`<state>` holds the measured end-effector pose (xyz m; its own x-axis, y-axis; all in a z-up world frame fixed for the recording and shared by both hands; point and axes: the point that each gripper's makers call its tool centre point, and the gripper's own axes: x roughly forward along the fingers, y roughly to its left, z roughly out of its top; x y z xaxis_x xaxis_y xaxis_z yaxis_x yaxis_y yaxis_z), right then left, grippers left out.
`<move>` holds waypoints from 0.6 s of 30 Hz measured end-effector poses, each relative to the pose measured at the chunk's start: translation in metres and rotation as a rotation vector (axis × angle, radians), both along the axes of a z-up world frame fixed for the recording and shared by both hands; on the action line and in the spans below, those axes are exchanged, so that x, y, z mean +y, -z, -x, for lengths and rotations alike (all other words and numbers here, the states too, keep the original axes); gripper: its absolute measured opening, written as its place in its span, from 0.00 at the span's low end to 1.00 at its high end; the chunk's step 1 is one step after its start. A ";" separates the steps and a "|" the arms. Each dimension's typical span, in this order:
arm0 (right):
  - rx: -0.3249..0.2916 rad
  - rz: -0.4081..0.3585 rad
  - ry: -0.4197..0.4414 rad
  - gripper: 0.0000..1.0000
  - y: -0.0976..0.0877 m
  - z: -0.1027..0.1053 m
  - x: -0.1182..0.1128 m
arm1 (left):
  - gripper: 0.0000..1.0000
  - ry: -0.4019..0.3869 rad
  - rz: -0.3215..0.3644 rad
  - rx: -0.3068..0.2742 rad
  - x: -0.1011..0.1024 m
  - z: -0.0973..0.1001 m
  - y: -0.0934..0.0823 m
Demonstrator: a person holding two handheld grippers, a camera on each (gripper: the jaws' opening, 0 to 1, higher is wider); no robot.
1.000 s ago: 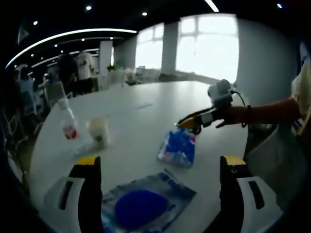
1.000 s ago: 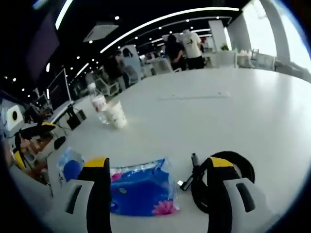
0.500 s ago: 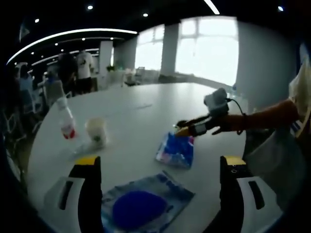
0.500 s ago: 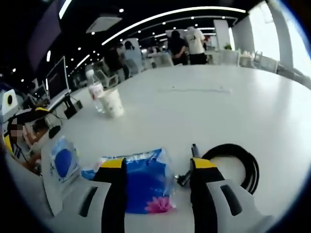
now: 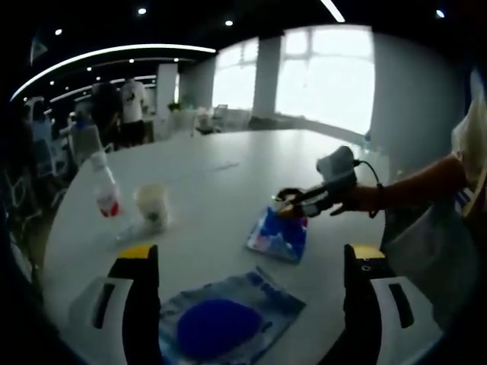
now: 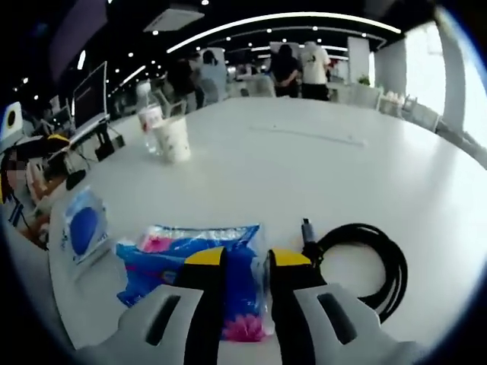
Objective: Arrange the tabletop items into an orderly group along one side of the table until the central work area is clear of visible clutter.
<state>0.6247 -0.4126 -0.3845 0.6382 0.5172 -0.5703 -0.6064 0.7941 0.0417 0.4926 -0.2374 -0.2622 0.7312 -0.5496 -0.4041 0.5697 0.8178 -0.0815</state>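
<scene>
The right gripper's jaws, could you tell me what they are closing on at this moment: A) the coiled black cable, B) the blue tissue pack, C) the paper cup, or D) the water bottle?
B: in the right gripper view the right gripper has its jaws drawn close together over the blue tissue pack, while the black cable lies beside it and the paper cup and water bottle stand far across the table.

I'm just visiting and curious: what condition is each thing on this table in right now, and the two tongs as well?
Right tongs: nearly shut, pinching the tissue pack.
Left tongs: open, holding nothing.
Tissue pack: lying flat, one end gripped.
Blue sponge pack: flat, sealed.
Paper cup: upright.
Water bottle: upright, capped.
Black cable: coiled, lying loose.
</scene>
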 end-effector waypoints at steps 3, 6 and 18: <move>0.003 0.012 0.005 0.19 0.002 -0.001 -0.001 | 0.98 0.000 -0.003 0.004 0.000 0.000 0.001; -0.008 0.043 -0.002 0.17 0.004 -0.001 -0.001 | 0.98 0.001 0.000 0.003 0.000 0.000 0.000; -0.043 0.056 0.012 0.03 0.002 -0.004 -0.003 | 0.97 0.000 0.016 -0.003 -0.001 -0.001 -0.002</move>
<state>0.6286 -0.4157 -0.3864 0.6683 0.4777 -0.5702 -0.5973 0.8015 -0.0287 0.4933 -0.2387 -0.2604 0.7324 -0.5556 -0.3935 0.5696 0.8167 -0.0928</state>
